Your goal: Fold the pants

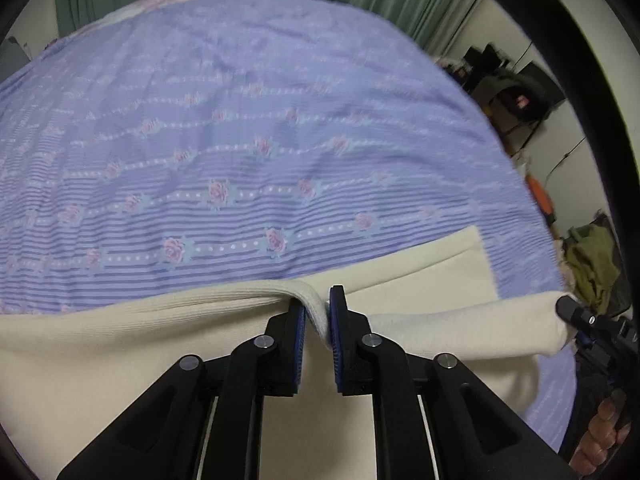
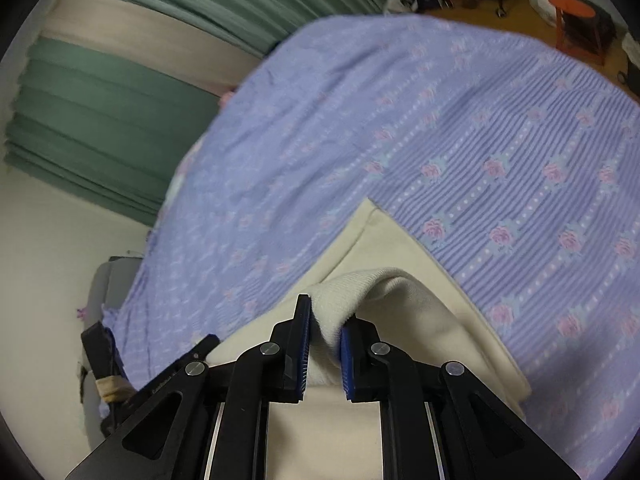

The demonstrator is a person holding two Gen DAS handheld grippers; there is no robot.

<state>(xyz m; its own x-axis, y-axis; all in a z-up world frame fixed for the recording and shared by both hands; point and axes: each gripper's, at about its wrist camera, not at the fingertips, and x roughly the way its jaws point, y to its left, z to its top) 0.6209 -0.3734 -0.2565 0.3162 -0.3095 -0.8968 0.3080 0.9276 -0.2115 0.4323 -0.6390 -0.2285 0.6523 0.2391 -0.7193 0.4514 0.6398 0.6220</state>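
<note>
Cream pants (image 1: 100, 344) lie across the near part of a bed with a lilac rose-patterned cover (image 1: 240, 120). My left gripper (image 1: 318, 312) is shut on a ribbed edge of the pants, the fabric pinched between its blue pads. At the right edge of the left wrist view, the right gripper (image 1: 568, 308) holds the same lifted cloth, a hand below it. In the right wrist view my right gripper (image 2: 326, 320) is shut on a ribbed cream hem (image 2: 348, 288) of the pants (image 2: 400, 256), which drape down over a flat layer.
The bed cover (image 2: 440, 120) stretches far ahead. Green curtains (image 2: 100, 112) hang behind. An orange stool (image 2: 572, 8) stands on the wooden floor at top right. Dark shelves with clutter (image 1: 512, 96) and an olive cloth pile (image 1: 592, 260) sit right of the bed.
</note>
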